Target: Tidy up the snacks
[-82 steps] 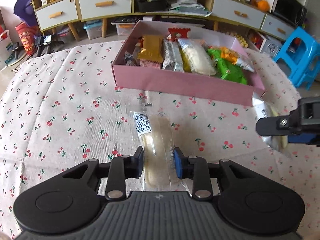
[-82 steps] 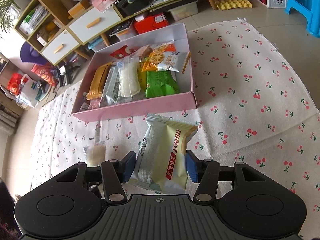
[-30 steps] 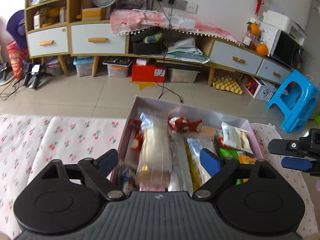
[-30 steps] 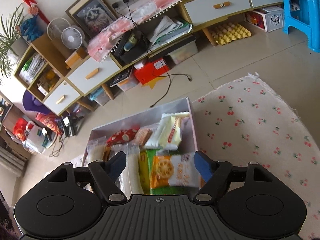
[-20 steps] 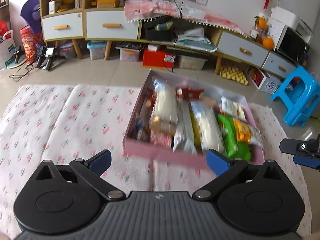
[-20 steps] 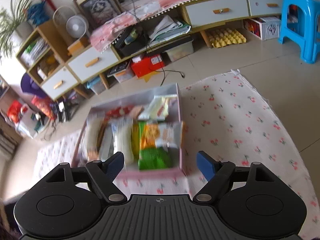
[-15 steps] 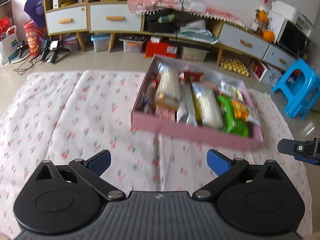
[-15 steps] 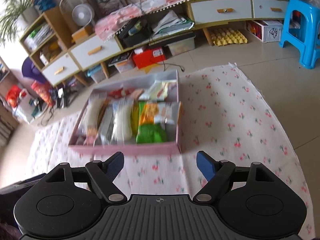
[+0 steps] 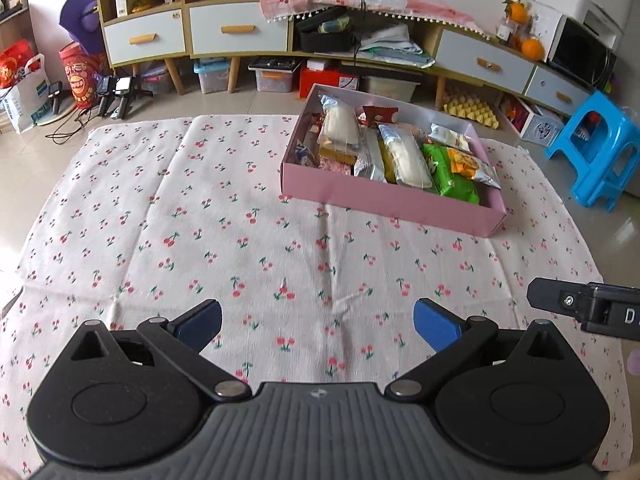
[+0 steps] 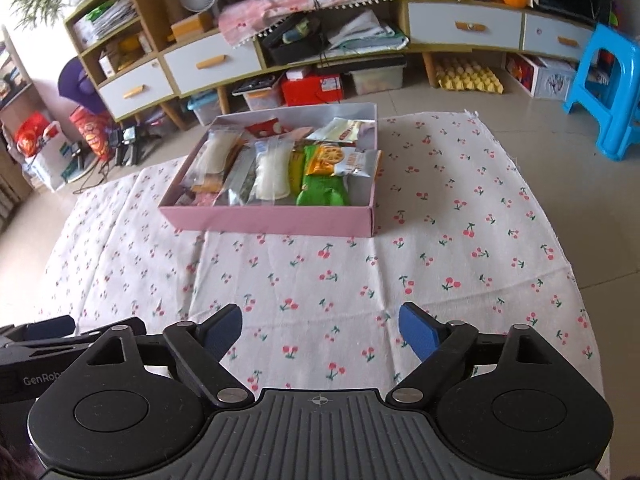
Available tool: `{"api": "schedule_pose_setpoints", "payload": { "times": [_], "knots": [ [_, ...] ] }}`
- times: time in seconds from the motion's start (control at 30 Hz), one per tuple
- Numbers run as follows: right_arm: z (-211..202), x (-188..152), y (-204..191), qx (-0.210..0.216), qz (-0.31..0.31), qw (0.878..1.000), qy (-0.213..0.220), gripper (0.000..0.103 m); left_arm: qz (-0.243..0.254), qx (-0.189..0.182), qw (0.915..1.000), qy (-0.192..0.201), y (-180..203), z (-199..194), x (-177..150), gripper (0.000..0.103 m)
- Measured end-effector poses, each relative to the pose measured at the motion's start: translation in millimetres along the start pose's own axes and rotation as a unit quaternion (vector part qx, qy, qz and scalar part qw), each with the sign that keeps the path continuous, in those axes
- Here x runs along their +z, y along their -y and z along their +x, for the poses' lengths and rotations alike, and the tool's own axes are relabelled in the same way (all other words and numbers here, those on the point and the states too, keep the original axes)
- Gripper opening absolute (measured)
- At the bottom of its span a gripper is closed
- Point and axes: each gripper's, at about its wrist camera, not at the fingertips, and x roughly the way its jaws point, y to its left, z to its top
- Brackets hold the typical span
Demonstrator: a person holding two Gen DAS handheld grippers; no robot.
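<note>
Both claws are released and empty: the left gripper hangs with its blue pads spread wide over bare cherry-print cloth low in its view, and the right gripper does the same low in its own frame. A moment ago each carried a packet, the left a clear-wrapped pale bar and the right a cream wafer pack; both have since been dropped into the pink box and the claws have drawn back from it.

In the left view the box sits in the upper middle to right, well apart from the pads. In it lie the clear-wrapped pale bar toward the far left side, a green packet, an orange-printed packet and the cream wafer pack near the far right corner. In the right view the same box lies upper centre.

No loose snack shows on the cloth in either frame, so the sorting looks finished, or nearly so, unless more packets lie out of view.
</note>
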Motion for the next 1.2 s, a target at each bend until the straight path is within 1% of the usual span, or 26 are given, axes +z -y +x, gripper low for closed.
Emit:
{"api": "schedule_pose_setpoints", "payload": {
  "times": [0.13,0.27,0.37,0.5,0.67,1.0,1.2],
  "knots": [
    [-6,-11,-7,-0.009,-0.013,1.0,0.0,0.089,0.008,0.009,0.9999,-0.002,3,-5,-10,0.102],
    [-11,-18,-14,-0.02,-0.036,0.999,0.011,0.089,0.005,0.02,0.9998,-0.005,2,-9,-16,0.102],
    [-11,-23,-15,-0.023,-0.037,0.999,0.008,0.089,0.008,0.034,0.9994,0.001,6,-12,-19,0.102],
    [-7,-26,-14,-0.035,-0.035,0.999,0.006,0.089,0.017,0.04,0.999,0.004,10,-12,-21,0.102],
    [-4,-27,-14,-0.03,-0.033,0.999,-0.006,0.089,0.016,0.037,0.9992,0.002,12,-12,-23,0.102],
    [-3,-28,-13,-0.034,-0.026,0.999,-0.011,0.09,0.007,0.031,0.9994,-0.013,11,-8,-27,0.102],
    [-3,-29,-14,-0.032,-0.027,0.999,-0.012,0.09,0.006,0.028,0.9995,-0.016,11,-8,-28,0.102]
  ]
}}
